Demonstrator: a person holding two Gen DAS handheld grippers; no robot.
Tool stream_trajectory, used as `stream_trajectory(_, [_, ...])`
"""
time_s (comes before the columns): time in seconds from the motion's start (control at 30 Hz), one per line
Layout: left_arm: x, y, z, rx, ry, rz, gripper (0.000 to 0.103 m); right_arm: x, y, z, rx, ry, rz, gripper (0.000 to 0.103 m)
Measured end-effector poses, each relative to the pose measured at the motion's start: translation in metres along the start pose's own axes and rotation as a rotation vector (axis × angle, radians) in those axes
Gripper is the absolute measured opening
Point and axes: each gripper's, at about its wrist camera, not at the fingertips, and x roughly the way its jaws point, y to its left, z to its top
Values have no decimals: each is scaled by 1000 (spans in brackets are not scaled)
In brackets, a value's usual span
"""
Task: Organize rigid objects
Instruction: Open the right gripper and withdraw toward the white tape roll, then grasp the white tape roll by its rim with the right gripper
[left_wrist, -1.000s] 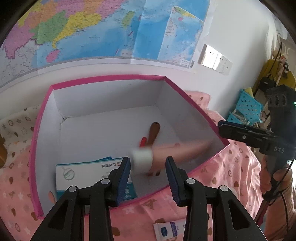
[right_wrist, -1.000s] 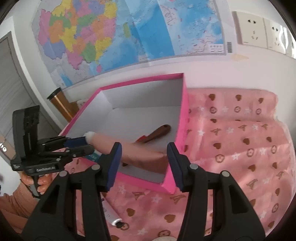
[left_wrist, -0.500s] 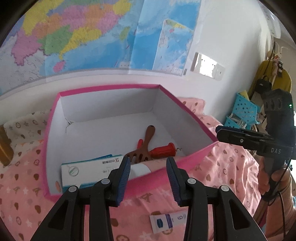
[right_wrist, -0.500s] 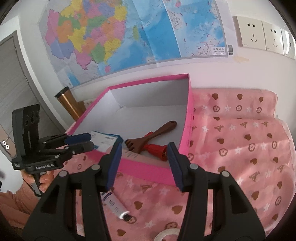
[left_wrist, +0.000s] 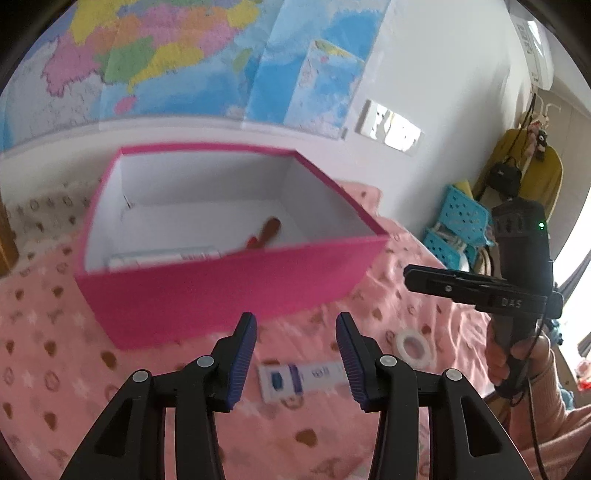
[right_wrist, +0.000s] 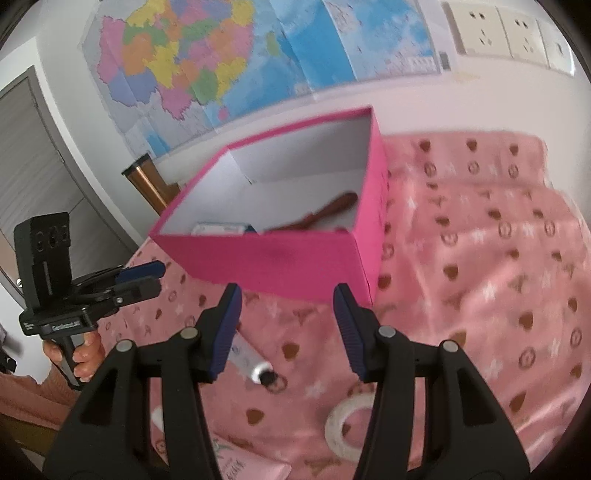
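Note:
A pink box with a white inside stands on the pink patterned cloth; it also shows in the right wrist view. Inside lie a brown-handled brush, a red item and a white and blue carton. My left gripper is open and empty, above a white tube with a blue label on the cloth. My right gripper is open and empty, in front of the box. The same tube lies by its left finger. A roll of clear tape lies under its right finger.
The tape roll lies right of the tube. A map covers the wall behind the box. Blue baskets stand at the right. A copper cylinder stands left of the box. A pale pink packet lies at the near edge.
A pink tube with a white cap dropped out of my left gripper into the box. Both grippers have since pulled back and lowered, from over the box to the cloth in front of it.

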Motion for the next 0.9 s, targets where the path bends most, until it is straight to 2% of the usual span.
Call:
stream_trajectory(0.2, [19, -10, -17, -17, 65, -49, 45, 2, -17, -28, 50, 51, -63, 53])
stream_trajectory(0.57, [37, -36, -38, 18, 141, -110, 45, -11, -51, -65, 123, 96, -167, 53])
stream_trajectory(0.8, [44, -49, -41, 44, 164, -128, 45, -7, -50, -75, 91, 121, -200, 53])
stream_trajectory(0.9, [45, -53, -43, 54, 171, -128, 45, -3, -46, -77, 60, 130, -213, 49])
